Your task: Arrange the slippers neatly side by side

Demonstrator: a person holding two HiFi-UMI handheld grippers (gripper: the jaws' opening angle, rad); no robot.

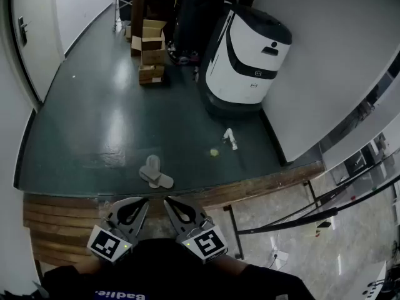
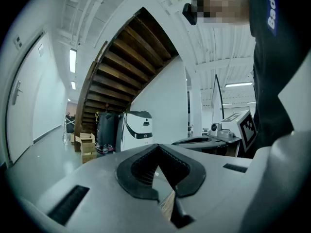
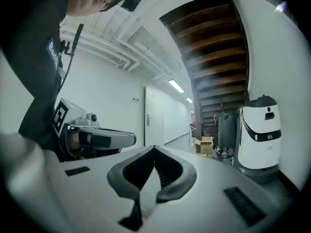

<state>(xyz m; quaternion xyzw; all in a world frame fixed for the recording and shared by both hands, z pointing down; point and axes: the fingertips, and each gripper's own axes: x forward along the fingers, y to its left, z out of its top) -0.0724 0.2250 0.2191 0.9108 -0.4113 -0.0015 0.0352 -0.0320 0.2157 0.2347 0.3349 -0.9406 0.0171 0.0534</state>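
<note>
Two pale grey slippers lie on the dark green floor just beyond the wooden step in the head view. One slipper [image 1: 151, 165] points away from me and the other slipper [image 1: 164, 180] lies crosswise, overlapping its near end. My left gripper [image 1: 144, 200] and right gripper [image 1: 167, 200] are held close to my body, a little short of the slippers and apart from them. Both are shut with nothing between the jaws. The left gripper [image 2: 156, 146] and the right gripper [image 3: 154, 148] look level along the hallway, and neither gripper view shows the slippers.
A white service robot [image 1: 247, 55] stands at the far right under the stairs, with stacked cardboard boxes [image 1: 150, 49] to its left. A small white object [image 1: 230, 138] and a yellowish bit [image 1: 214, 152] lie on the floor. Wooden steps [image 1: 56, 224] run beneath me.
</note>
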